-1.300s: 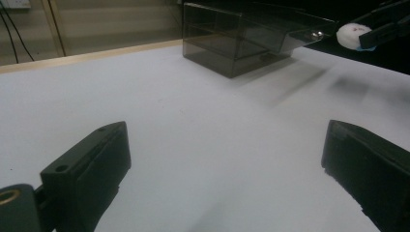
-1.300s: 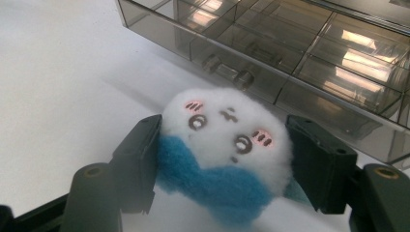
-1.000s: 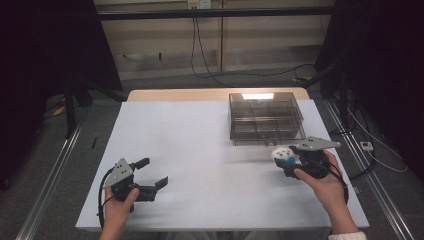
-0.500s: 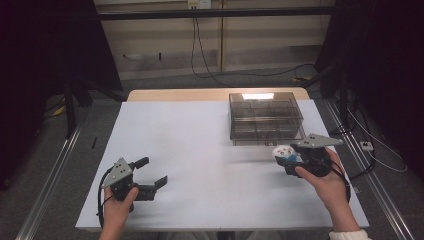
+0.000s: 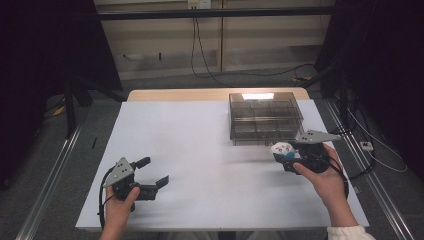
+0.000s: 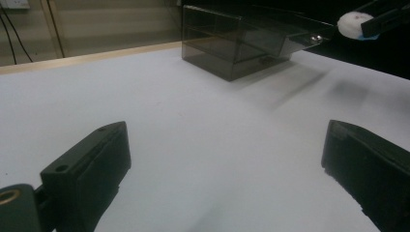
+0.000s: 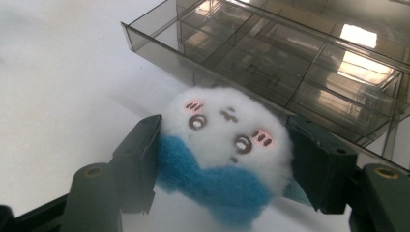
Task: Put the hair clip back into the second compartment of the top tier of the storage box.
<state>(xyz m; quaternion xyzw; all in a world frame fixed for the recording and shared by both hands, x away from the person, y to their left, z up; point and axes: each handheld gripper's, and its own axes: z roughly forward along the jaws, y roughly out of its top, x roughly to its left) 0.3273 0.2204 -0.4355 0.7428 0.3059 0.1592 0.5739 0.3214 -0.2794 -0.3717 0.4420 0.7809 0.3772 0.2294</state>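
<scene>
Near the right edge of the white table point(image 5: 210, 145), a small plush toy point(image 5: 281, 149) is held between the jaws of the right gripper point(image 5: 285, 152), just in front of the near side of a smoky clear plastic box point(image 5: 265, 117). Seen in the right gripper view, the toy point(image 7: 225, 154) is white and fluffy with a stitched face, pink cheeks and a blue lower part, and it is pressed on both sides by the black jaws, with the divided compartments of the box point(image 7: 290, 53) lying just beyond it. The toy is raised off the table top and is apart from the box. At the near left corner of the table, the left gripper point(image 5: 152, 172) is held low over the bare surface with its jaws spread wide and nothing between them. From the left gripper view, the box point(image 6: 241, 41) is seen far off, and the toy point(image 6: 352, 24) is seen at the upper right.
</scene>
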